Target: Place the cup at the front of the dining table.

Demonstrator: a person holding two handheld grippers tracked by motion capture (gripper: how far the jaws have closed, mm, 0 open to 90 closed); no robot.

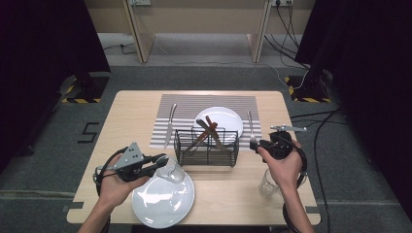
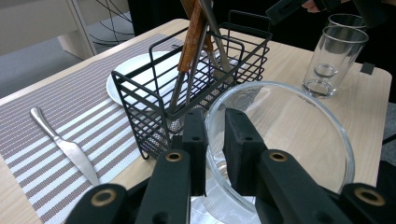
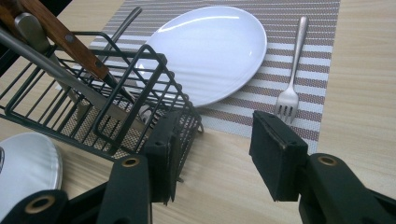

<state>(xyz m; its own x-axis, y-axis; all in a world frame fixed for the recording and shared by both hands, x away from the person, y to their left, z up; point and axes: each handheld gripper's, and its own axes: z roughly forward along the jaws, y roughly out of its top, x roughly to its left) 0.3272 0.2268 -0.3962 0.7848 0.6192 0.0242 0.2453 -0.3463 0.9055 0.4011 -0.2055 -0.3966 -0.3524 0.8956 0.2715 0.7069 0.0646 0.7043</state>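
Left gripper (image 2: pixel 214 140) is pinching the rim of a glass (image 2: pixel 280 149), holding it tipped over the near plate (image 1: pixel 163 199). Right gripper (image 3: pixel 212 154) is hanging spread wide with nothing in it, just beside the wire caddy (image 1: pixel 206 147), which is holding wooden-handled cutlery (image 1: pixel 208 130) leaning crossed inside.
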